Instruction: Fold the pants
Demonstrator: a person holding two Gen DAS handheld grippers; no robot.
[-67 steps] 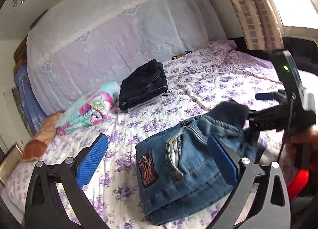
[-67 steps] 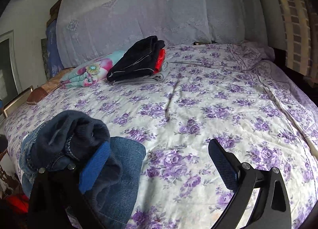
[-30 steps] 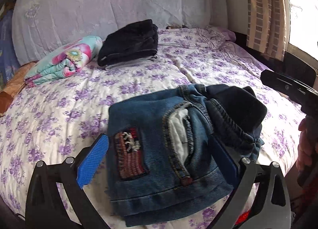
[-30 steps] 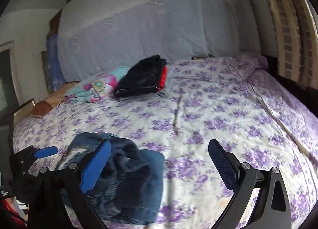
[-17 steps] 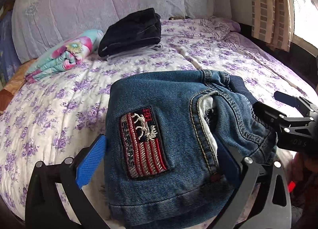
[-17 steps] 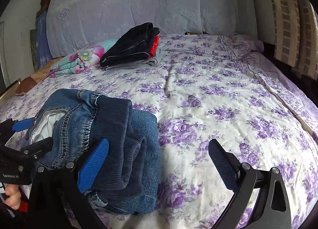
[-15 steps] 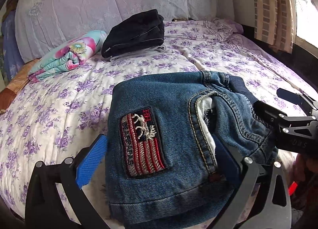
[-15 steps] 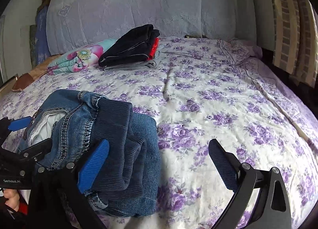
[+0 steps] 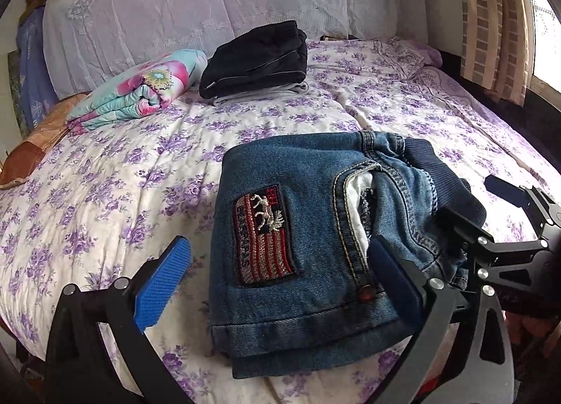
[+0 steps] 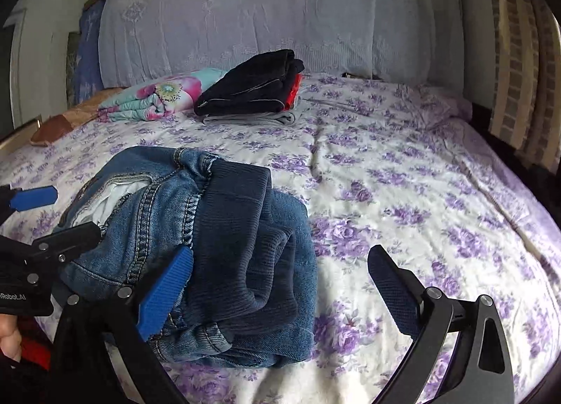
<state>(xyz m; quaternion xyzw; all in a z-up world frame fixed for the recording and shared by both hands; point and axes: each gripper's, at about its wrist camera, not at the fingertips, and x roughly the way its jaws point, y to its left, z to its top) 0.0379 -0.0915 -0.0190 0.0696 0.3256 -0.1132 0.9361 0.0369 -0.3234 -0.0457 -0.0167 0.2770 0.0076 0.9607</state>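
Bed (image 9: pixel 105 172) with purple-flowered sheet fills both views; lace-covered headboard at far side. Folded jeans (image 9: pixel 308 228) lie as a compact bundle at the near edge, flag patch up. Left gripper (image 9: pixel 277 277): jaws apart, straddling the bundle. Right gripper (image 10: pixel 280 284): jaws apart, left finger over the ribbed waistband. Dark folded clothes (image 9: pixel 256 56) and floral blanket (image 9: pixel 140 92) lie far, near headboard.

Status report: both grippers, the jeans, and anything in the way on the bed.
Left gripper open, right gripper open, neither gripping. Jeans folded on bedspread. Dark clothes stack and floral blanket far off.
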